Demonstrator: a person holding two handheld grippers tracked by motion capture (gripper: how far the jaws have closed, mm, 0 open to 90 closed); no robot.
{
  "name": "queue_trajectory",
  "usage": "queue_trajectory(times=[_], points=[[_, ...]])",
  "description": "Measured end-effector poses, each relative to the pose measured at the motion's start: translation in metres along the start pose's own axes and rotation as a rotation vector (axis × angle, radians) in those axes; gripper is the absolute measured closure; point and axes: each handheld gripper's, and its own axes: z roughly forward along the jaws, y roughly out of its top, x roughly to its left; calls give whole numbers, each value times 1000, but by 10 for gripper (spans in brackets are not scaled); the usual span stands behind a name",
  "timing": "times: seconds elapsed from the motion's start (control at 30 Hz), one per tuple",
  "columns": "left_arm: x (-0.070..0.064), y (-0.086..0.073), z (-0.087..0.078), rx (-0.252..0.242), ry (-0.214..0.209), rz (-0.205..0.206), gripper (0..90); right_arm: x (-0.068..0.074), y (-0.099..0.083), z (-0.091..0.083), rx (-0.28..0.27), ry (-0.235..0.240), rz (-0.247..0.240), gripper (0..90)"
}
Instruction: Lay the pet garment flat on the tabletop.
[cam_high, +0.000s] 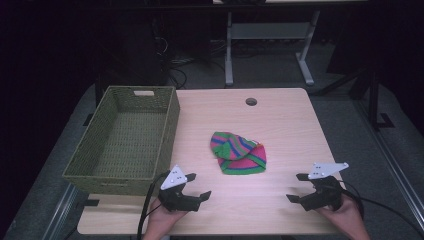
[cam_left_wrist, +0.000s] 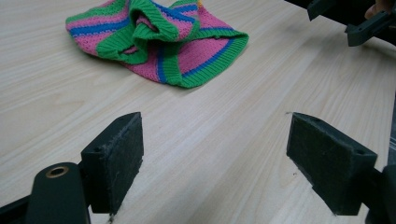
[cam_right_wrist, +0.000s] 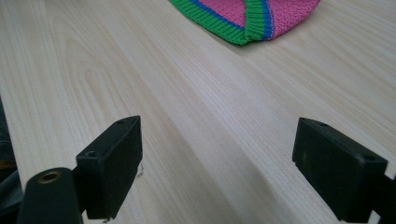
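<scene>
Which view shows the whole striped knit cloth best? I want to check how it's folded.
The left gripper view: the striped knit cloth is close, its crumpled folds clear. The high view shows it whole but small. The right gripper view catches just one edge.

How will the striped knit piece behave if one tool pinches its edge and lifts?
The striped knit piece lies crumpled in soft folds, so it will probably droop rather than hold shape. It looks thin and light. Pushed across the table, the knit would likely bunch up rather than slide whole.

One striped knitted hat (cam_high: 238, 153), one empty woven basket (cam_high: 125, 140), two hand-held grippers: left gripper (cam_high: 198, 186), right gripper (cam_high: 296, 187). One wooden worktop (cam_high: 280, 125).
</scene>
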Motion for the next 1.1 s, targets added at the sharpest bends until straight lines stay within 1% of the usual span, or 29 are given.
queue_trajectory(times=[0.03, 0.07, 0.13, 0.2, 0.27, 0.3, 0.33, 0.37, 0.4, 0.47, 0.5, 0.53, 0.6, 0.63, 0.7, 0.73, 0.83, 0.9, 1.03, 1.1], points=[[-1, 0, 2, 8, -6, -2, 184, -1, 2, 2, 3, 16, -3, 154], [0, 0, 2, 11, -7, 7, 184, -2, 3, 3, 7, 21, -7, 154], [0, 0, 3, 17, -10, 10, 184, -3, 6, 5, 23, 31, -8, 154], [0, 0, 4, 13, -15, -1, 184, -4, 10, 6, 37, 40, -11, 154], [0, 0, 4, 12, -16, -3, 183, -4, 13, 6, 38, 45, -13, 155], [0, 0, 3, 13, -17, -1, 183, -5, 21, 7, 27, 59, -22, 156], [0, 0, 3, 13, -17, -1, 183, -6, 24, 7, 31, 66, -26, 156], [0, 0, 3, 20, -18, 9, 183, -7, 30, 9, 40, 67, -26, 156], [-1, 0, 3, 22, -17, 13, 183, -8, 33, 10, 39, 69, -28, 157], [0, 0, 2, 23, -19, 14, 183, -10, 44, 13, 45, 73, -49, 158], [0, 0, 2, 23, -19, 14, 183, -10, 44, 13, 45, 73, -49, 158], [0, 0, 2, 18, -22, 9, 183, -13, 53, 16, 43, 86, -54, 162], [0, 0, 2, 19, -23, 8, 183, -14, 56, 18, 46, 91, -56, 162], [1, 1, 2, 17, -24, 8, 183, -18, 67, 21, 49, 104, -54, 162], [1, 1, 2, 16, -27, 7, 183, -19, 70, 23, 50, 107, -56, 162], [1, 1, 2, 17, -28, 9, 183, -22, 80, 27, 58, 113, -57, 163], [0, 1, 2, 16, -29, 10, 183, -24, 85, 30, 63, 119, -65, 164], [1, 1, 2, 13, -36, 2, 183, -27, 91, 35, 78, 126, -62, 164], [1, 1, 2, 14, -37, 1, 183, -31, 96, 39, 85, 136, -53, 163], [1, 1, 2, 15, -36, 7, 183, -36, 101, 42, 92, 144, -51, 164]])
